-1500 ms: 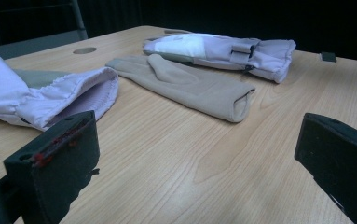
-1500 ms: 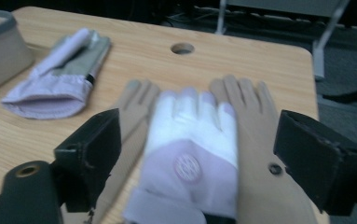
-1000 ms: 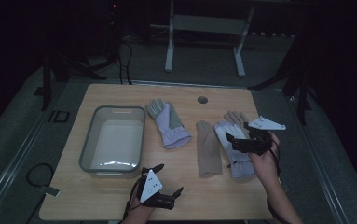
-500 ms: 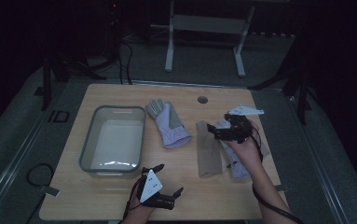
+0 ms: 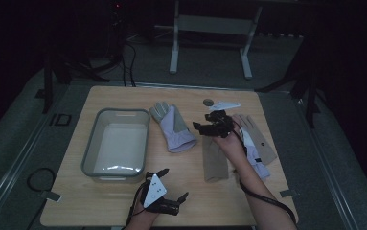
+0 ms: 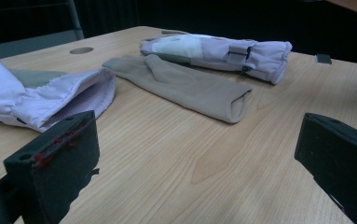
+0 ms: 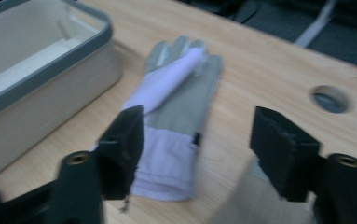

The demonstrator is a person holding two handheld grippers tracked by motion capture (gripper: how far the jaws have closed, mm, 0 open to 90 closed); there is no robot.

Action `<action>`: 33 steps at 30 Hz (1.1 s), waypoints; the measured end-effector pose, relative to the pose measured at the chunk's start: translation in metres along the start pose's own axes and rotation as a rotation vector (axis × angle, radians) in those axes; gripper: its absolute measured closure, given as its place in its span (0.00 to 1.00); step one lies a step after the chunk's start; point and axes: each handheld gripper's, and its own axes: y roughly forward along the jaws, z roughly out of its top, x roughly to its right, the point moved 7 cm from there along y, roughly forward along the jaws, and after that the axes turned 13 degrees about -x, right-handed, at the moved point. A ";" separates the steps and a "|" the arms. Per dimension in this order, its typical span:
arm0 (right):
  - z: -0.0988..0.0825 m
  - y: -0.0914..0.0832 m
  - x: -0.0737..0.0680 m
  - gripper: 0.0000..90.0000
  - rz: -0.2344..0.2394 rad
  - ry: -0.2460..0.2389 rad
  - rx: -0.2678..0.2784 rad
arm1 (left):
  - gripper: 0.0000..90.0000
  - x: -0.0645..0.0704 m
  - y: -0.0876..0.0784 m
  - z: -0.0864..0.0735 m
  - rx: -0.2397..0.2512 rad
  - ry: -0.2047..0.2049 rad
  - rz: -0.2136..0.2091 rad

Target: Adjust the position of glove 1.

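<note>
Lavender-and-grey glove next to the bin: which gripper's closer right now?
Right. The right gripper hangs open just beside the lavender-and-grey glove, jaws aimed at it, nothing between them. The left gripper sits open at the table's near edge, well short of it.

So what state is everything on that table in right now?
Grey-rimmed plastic bin: empty.
Lilac-and-grey work glove: flat, beside the bin.
Beige fabric glove: flat.
Second lilac glove: flat, partly under the arm.
Left hand-held gripper: open, empty.
Right hand-held gripper: open, just been closing, nothing between.
</note>
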 end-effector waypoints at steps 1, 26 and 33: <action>0.001 0.003 -0.001 0.45 0.002 -0.001 -0.006 | 0.00 0.000 0.000 0.000 0.002 -0.001 0.000; 0.024 0.102 -0.011 0.56 -0.007 -0.022 -0.108 | 0.00 -0.001 -0.001 0.000 0.012 -0.018 -0.009; 0.016 0.123 -0.006 0.55 -0.001 -0.011 -0.157 | 0.00 -0.001 -0.001 0.000 0.012 -0.019 -0.013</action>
